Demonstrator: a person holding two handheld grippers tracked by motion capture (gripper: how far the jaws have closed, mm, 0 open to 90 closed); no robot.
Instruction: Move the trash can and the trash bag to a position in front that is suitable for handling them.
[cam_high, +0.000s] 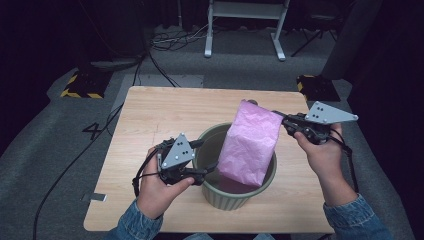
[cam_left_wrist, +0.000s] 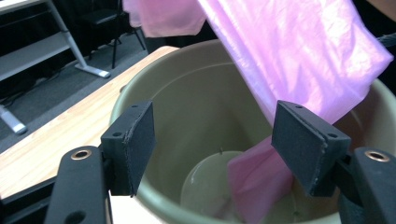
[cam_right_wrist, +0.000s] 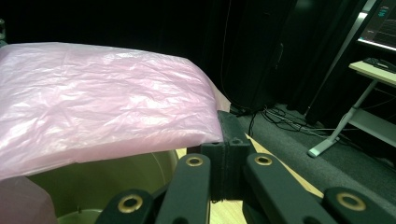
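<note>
High view, right tongs (cam_high: 278, 116): pressed together on the top corner of the pink bag (cam_high: 248, 144), holding it up at a tilt.
High view, bag: its lower end hangs down inside the green bin (cam_high: 226, 194) on the wooden counter (cam_high: 150, 115).
High view, left tongs (cam_high: 210, 156): spread, right at the bin's near-left rim, nothing gripped.
Left gripper view: both pads (cam_left_wrist: 135, 142) stand wide apart over the bin's mouth (cam_left_wrist: 140, 88); the bag (cam_left_wrist: 299, 60) drapes down past the right pad, its tip on the bin floor.
Right gripper view: the tongs (cam_right_wrist: 228, 140) pinch the bag's edge (cam_right_wrist: 93, 102), the sheet stretched out above the bin's rim (cam_right_wrist: 112, 175).
</note>
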